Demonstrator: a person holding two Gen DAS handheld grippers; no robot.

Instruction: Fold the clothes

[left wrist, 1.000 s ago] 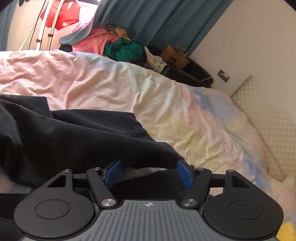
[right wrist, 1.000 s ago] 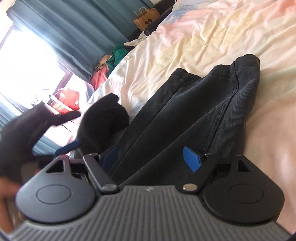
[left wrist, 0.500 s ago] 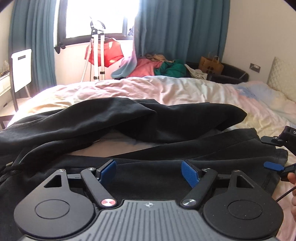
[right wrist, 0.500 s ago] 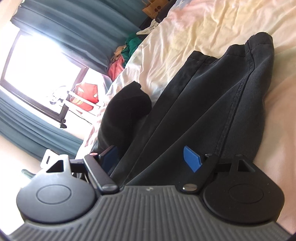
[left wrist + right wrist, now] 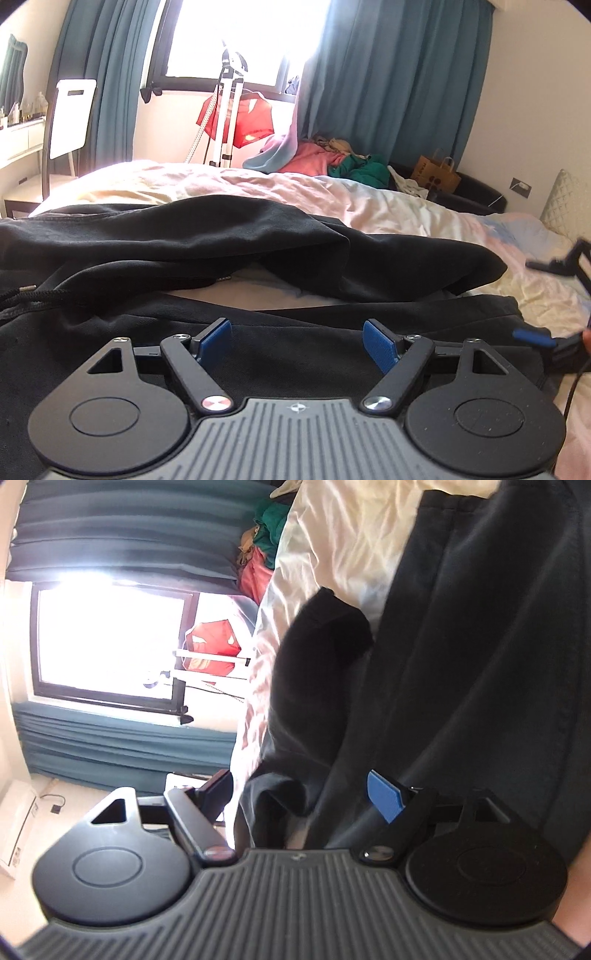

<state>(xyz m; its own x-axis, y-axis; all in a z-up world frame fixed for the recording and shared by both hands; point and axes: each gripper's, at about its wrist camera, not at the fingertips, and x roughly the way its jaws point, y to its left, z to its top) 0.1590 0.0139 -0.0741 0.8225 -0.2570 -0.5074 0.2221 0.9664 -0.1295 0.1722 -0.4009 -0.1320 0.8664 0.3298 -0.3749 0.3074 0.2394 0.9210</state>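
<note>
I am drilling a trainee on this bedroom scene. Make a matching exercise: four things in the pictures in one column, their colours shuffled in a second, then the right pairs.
Things:
1. garment spread on the bed
2. curtains
3. paper bag by the wall
4. pads of the left gripper, on its fingers

Colours:
A. brown
B. blue
C. black
D. teal

Pairs: 1-C, 2-D, 3-A, 4-B
</note>
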